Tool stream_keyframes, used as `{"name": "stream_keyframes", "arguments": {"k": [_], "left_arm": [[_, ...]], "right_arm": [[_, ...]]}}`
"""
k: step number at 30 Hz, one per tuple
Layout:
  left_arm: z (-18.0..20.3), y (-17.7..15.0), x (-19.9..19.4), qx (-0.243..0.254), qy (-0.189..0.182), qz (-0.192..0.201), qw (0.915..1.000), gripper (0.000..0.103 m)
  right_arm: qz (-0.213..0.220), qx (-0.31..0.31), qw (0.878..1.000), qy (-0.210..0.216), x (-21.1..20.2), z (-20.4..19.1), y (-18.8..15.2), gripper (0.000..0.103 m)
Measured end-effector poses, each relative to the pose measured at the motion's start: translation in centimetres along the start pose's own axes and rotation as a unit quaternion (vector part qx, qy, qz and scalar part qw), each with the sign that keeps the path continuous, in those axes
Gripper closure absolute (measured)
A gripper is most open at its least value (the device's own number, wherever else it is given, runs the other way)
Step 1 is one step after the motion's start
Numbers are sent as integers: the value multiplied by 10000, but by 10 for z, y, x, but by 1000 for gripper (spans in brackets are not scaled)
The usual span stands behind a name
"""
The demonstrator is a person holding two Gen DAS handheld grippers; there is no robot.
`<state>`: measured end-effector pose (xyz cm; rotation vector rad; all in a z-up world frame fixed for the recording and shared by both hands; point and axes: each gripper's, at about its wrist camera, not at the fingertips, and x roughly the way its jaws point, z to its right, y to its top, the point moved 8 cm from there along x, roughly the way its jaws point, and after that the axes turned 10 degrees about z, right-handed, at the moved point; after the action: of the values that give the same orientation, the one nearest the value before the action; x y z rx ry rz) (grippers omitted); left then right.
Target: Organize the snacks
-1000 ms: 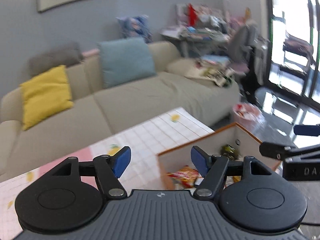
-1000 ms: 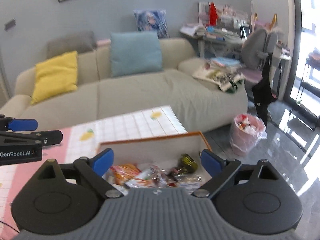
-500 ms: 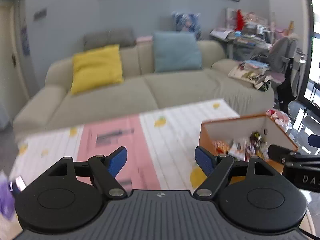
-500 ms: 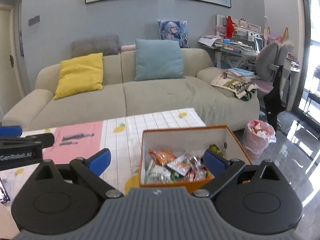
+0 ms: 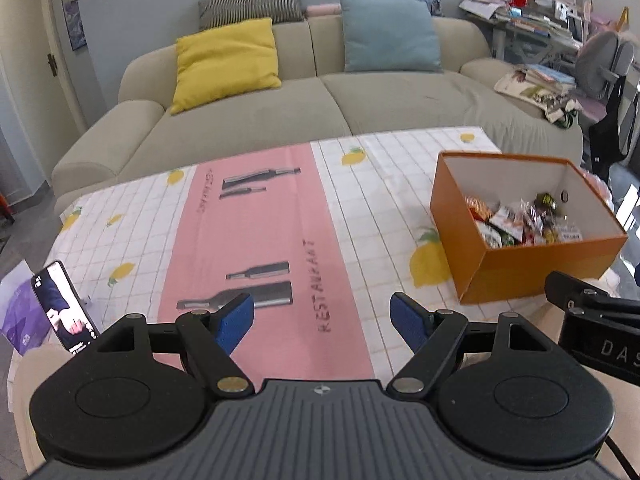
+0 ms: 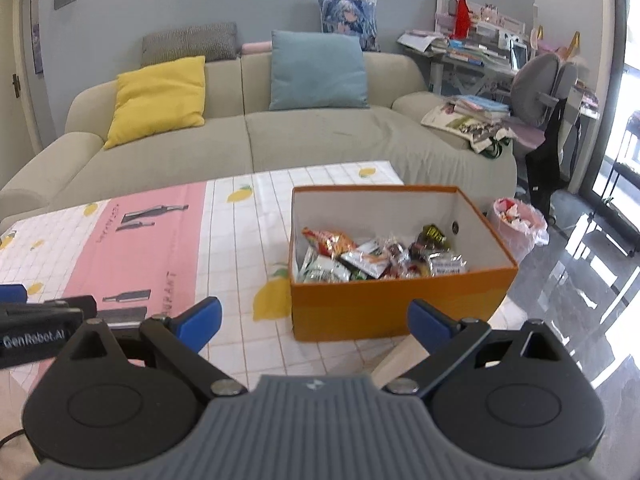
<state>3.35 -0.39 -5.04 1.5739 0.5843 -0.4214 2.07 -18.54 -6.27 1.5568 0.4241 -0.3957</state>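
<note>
Orange box (image 6: 400, 304) with snack packets (image 6: 380, 256) stands on the desk (image 5: 360, 208), right side. Left gripper (image 5: 322, 322), just widened, and right gripper (image 6: 316, 322) angle downward above the desk, both released and empty.

A beige sofa (image 5: 320, 112) is sitting behind the table, carrying a yellow cushion (image 5: 226, 62) and a blue cushion (image 5: 390, 34). A phone (image 5: 64, 304) is leaning upright at the tablecloth's (image 5: 260, 232) left edge. A pink bin (image 6: 518, 226) is standing on the floor.
</note>
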Motion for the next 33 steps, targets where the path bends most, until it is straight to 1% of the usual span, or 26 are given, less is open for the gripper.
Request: {"name": "stream_keyframes", "arguments": {"k": [4,9,17,33], "left_arm": [[2,-6,4,21,-26,-139,9999,12],[4,-9,4,73,-34,-193,9998,12],[2,-7,4,53,-30,-177,9998,12],[0,-7,4,37,-22,-188,9998,12]], "right_arm": [[-75,-24,10000,-18,2,-1,-4,6],[-76,-15,10000,-36,2,0,-4,6],[4,-74,10000,-22,1,-2,-2,6],[11,-83,10000,-17,0,-3,-2,6]]}}
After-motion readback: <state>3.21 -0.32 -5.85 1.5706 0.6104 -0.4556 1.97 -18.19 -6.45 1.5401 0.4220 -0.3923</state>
